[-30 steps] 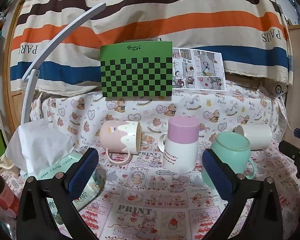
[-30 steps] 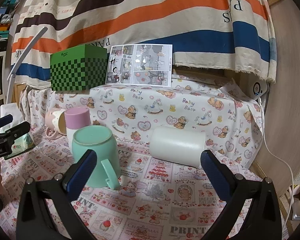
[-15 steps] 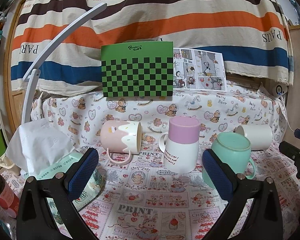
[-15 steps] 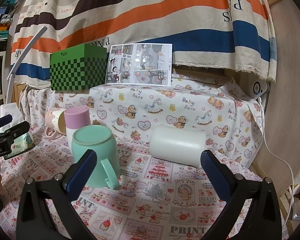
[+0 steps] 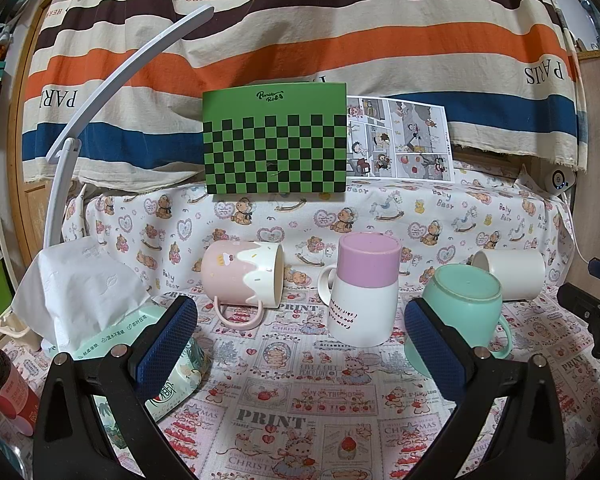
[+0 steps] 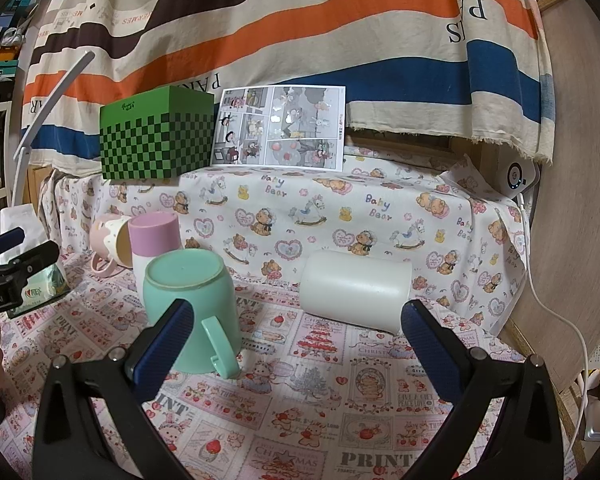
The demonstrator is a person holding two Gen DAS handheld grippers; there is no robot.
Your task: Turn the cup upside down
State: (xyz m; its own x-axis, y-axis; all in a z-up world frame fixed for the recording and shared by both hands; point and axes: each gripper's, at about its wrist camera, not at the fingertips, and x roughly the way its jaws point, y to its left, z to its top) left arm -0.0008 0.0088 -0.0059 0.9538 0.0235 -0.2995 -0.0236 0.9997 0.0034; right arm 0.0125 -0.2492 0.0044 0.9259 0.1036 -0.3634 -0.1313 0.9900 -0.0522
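Several cups are on the printed cloth. A pink cup (image 5: 240, 276) lies on its side, mouth to the right. A pink-and-white mug (image 5: 364, 292) and a mint mug (image 5: 460, 312) stand upside down. A white cup (image 5: 512, 274) lies on its side at the right. In the right wrist view the mint mug (image 6: 190, 298) is at left, the white cup (image 6: 356, 290) lies ahead. My left gripper (image 5: 300, 344) is open and empty, short of the cups. My right gripper (image 6: 296, 344) is open and empty in front of the white cup.
A green checkered box (image 5: 276, 140) and a comic sheet (image 5: 396, 140) stand on the raised ledge behind. A tissue pack (image 5: 100, 320) and a red-capped bottle (image 5: 4, 384) are at the left. A white lamp arm (image 5: 100, 92) curves overhead. A wooden panel (image 6: 572, 200) stands right.
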